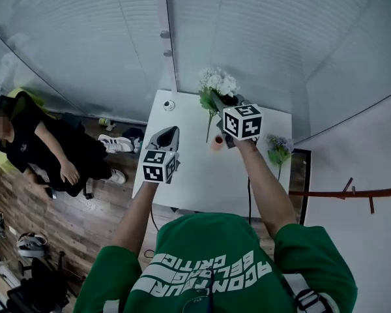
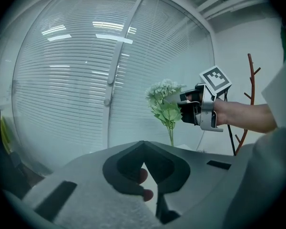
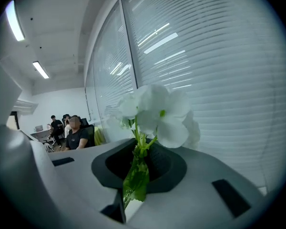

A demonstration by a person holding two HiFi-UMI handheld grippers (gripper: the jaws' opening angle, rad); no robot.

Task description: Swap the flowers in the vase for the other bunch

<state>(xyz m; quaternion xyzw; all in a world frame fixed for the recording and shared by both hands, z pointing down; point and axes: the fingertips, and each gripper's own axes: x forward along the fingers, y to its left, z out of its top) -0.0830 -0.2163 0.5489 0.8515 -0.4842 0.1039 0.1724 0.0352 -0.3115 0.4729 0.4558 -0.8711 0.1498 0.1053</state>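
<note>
Above the table [image 1: 202, 175], my right gripper [image 3: 139, 149] clamps the white flowers [image 1: 218, 83] by the stem; left gripper [image 2: 143, 148] clenched, empty.

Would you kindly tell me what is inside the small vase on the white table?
Nothing appears to stand in the vase; the white bunch is held up in the air, clamped in the right gripper. The vase's interior is too small and partly covered by that gripper to see.
</note>
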